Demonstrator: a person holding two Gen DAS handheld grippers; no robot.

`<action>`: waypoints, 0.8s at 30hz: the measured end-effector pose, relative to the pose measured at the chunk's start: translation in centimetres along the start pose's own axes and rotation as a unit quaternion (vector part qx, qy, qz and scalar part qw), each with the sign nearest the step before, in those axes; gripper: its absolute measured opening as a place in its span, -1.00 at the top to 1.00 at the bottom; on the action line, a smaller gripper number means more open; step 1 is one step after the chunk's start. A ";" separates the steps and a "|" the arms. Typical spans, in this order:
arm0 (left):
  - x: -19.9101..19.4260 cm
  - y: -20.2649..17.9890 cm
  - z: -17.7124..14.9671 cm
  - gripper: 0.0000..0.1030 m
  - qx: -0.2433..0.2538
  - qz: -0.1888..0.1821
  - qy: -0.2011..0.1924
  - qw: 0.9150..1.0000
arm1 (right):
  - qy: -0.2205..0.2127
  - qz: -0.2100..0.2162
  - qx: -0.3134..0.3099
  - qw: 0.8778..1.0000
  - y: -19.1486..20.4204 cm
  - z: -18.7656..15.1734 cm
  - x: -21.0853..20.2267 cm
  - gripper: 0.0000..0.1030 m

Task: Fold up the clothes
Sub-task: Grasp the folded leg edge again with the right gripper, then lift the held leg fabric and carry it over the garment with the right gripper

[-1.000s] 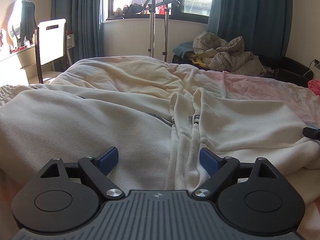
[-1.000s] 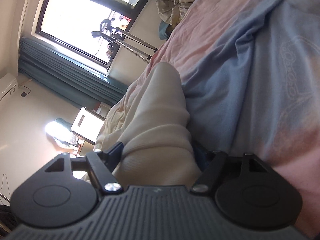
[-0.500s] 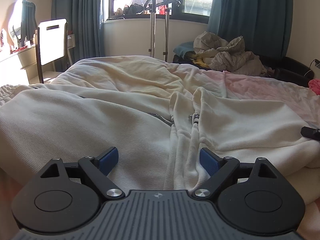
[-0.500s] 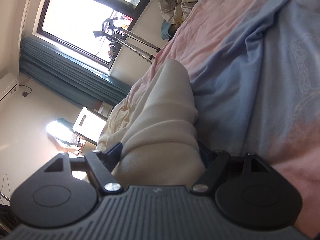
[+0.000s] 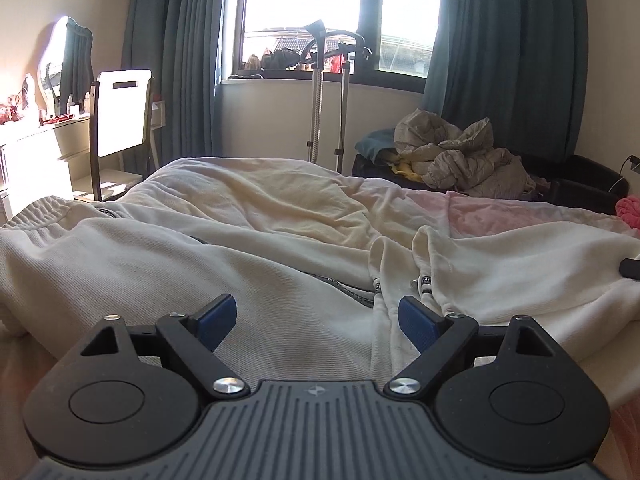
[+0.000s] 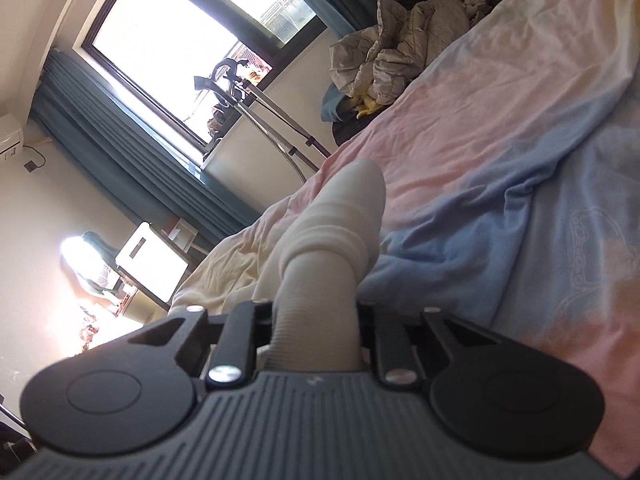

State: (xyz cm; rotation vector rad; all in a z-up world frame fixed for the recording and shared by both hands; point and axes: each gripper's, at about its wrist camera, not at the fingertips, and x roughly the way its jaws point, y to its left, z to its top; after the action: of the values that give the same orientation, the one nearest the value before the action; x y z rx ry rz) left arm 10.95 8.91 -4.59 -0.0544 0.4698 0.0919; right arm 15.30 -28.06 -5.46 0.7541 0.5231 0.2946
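A cream hoodie [image 5: 248, 264] lies spread out across the bed, front side up, its zip and two drawstrings [image 5: 424, 284] running down toward the near edge. One sleeve of it, ribbed cuff [image 6: 320, 312] first, comes up from the bedding on the right side, bunched into rings just past the cuff. And there's the right gripper [image 6: 316, 320], jaws closing in from either side with that cuff squeezed between them, the fabric pinched narrow where the pads meet it. The right wrist view is tilted hard, so the bed runs diagonally across it.

Over to the left gripper [image 5: 316, 320]: jaws standing wide apart, blue pads [image 5: 216, 316] clear of everything, hovering low over the hoodie's lower front with nothing gripped. The drawstring ends sit just beyond its right pad.

Under the garment, a pink and blue sheet [image 6: 520, 168] covers the bed, pale yellow toward the far corner. Beyond the bed on the far right, a crumpled beige quilt [image 5: 460, 156] is heaped on a dark seat. Centre far, a garment steamer stand [image 5: 320, 92] is upright before the window [image 5: 304, 12], teal curtains [image 5: 500, 48] on both sides. Far left, a white-backed chair [image 5: 120, 120] sits by a sunlit dresser.
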 end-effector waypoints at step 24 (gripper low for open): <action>5.5 -23.9 -3.0 -0.74 0.125 -0.090 0.062 0.986 | -0.214 -0.036 -0.088 0.972 -1.4 9.3 -13.1 0.61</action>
State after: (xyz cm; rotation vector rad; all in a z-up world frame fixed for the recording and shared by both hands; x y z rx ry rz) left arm 16.89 -14.64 -8.98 0.1447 0.5963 -0.1484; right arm 9.60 -40.01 3.67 0.6019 0.1140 0.1016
